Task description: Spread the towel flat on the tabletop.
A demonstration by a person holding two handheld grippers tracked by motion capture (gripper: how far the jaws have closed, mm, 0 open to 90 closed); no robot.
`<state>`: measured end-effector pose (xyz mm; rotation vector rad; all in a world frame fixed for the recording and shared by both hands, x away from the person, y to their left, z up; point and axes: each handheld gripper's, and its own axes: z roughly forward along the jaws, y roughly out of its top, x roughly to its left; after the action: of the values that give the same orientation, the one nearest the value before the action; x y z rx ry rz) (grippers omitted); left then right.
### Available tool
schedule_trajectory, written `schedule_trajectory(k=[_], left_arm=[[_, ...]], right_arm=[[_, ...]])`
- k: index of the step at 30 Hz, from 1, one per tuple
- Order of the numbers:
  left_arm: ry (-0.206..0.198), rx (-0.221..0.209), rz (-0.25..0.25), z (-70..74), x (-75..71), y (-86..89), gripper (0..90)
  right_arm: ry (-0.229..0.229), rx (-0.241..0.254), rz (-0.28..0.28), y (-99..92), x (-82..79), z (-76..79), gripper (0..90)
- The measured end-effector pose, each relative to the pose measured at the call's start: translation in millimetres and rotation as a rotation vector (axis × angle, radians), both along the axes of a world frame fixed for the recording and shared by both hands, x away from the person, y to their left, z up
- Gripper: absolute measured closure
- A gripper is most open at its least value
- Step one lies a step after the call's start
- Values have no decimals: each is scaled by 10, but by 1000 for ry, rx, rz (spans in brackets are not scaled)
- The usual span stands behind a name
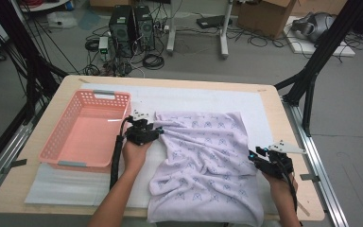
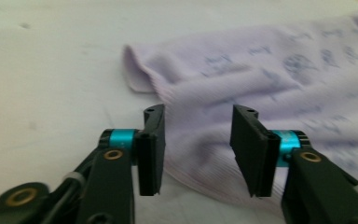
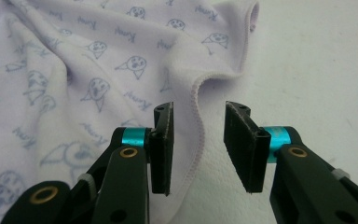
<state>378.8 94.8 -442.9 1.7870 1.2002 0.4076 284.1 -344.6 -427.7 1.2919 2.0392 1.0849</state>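
The left hand-held gripper (image 2: 196,149) stands half open over the lilac printed blanket's (image 1: 203,156) edge, pads clear. The right hand-held gripper (image 3: 196,149) straddles its hem, gripping nothing.

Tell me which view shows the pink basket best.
The high view: the whole pink basket sits on the table's left, beside the lilac cloth. Both gripper views look at that cloth and white mat instead.

We see a soft, matt lilac cloth (image 1: 203,156) with a fine ribbed knit, lying on a white, faintly pebbled mat (image 1: 194,97). Beside the cloth, the pink basket (image 1: 82,163) looks like smooth perforated plastic, and the surface (image 1: 9,187) under the mat shows pale wood.
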Motion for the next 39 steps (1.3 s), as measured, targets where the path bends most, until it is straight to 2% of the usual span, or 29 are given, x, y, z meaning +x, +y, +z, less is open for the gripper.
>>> schedule_trajectory(k=[2,4,5,7,11,12,14,15,16,18,19,21,22,23,24,25,26,28,30,32,35,37,39], left_arm=[[5,-46,-46,-19,-74,-4,500],[9,-58,-78,-13,-126,-8,487],[23,-66,-110,-1,-145,-17,479],[22,-63,-155,30,-189,-50,472],[20,-60,-218,71,-255,-126,475],[23,-52,-226,70,-266,-146,476],[28,-45,-235,65,-279,-174,476],[30,-40,-235,67,-283,-179,475],[27,-35,-234,69,-286,-180,475],[30,-22,-225,73,-293,-175,504],[32,-10,-223,75,-296,-173,524],[37,0,-215,66,-305,-167,560],[33,-10,-212,49,-318,-160,567],[35,-14,-212,37,-324,-157,579],[44,-7,-220,13,-332,-156,582],[50,-1,-223,-3,-338,-155,584],[65,-5,-233,-29,-346,-159,586],[90,3,-262,-55,-348,-189,569],[98,1,-282,-65,-359,-240,525],[93,5,-305,-75,-382,-317,481],[56,73,-326,-69,-429,-431,436],[42,92,-334,-72,-456,-483,471],[4,139,-342,-76,-480,-517,548]], right_arm=[[-3,19,-2,5,32,11,611],[-4,33,-1,23,71,28,602],[-3,38,-2,34,97,38,593],[3,41,-6,60,167,43,571],[96,-5,14,142,407,-46,546],[121,-24,28,173,471,-77,573],[158,-62,82,241,601,-133,764],[164,-84,96,259,643,-144,825],[161,-86,111,263,698,-139,872],[120,-148,34,241,799,-99,875],[86,-143,-42,180,850,-70,876],[40,-134,-150,89,888,-31,876],[24,-130,-199,47,893,-16,875],[32,-94,-231,0,898,-15,872],[45,-70,-233,-25,900,-20,852],[64,-57,-231,-34,890,-23,778],[66,-62,-225,-34,875,-22,737],[50,-55,-206,-32,810,-11,689],[39,-22,-190,-52,734,13,661],[31,-5,-168,-70,648,33,645],[19,29,-140,-93,505,49,635],[13,53,-118,-111,419,48,632],[10,68,-89,-123,349,41,629]])
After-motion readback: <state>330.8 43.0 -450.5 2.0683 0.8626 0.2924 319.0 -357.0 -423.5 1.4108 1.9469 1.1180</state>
